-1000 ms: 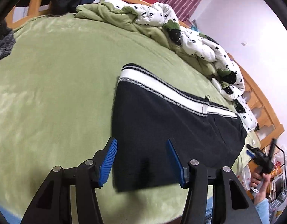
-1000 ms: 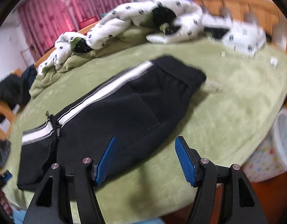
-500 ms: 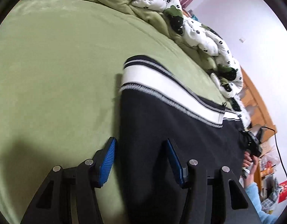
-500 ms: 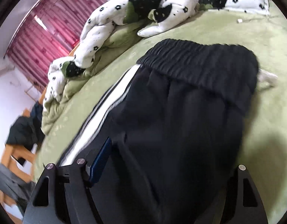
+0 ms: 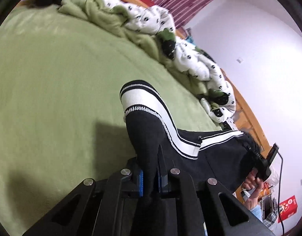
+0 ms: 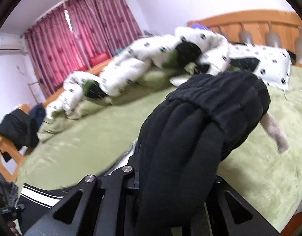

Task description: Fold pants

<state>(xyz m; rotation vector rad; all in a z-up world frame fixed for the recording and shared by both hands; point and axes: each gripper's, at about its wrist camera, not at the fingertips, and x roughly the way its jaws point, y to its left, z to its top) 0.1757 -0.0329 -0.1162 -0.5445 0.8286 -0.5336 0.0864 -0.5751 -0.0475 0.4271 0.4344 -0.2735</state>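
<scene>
1. left wrist view: the left gripper [image 5: 150, 175] has just been closing and its blue pads [image 5: 140, 182] now pinch a bunched fold of the black pants [image 5: 219, 157] at the hem end.
2. the fabric rises from the pinch, and the white side stripe [image 5: 143, 102] curves over the lifted edge.
3. the rest of the pants lies on the green bed cover [image 5: 52, 78], stretching to the lower right.
4. at the far right edge the right gripper [image 5: 261, 163] sits at the other end of the pants, a hand [image 5: 251, 182] wrapped around its grip.
5. a white spotted duvet [image 5: 190, 59] is heaped along the far side of the bed.
6. right wrist view: the right gripper [image 6: 176, 179] has just been closing; its fingertips are buried in black cloth, clamped on the elastic waistband end of the pants [image 6: 200, 127].
7. the waistband hangs bunched and raised above the bed cover [image 6: 92, 137]; a pale pocket lining [image 6: 274, 131] dangles from its right side.
8. red curtains [image 6: 82, 35] and a wooden headboard [image 6: 249, 25] stand behind.
</scene>
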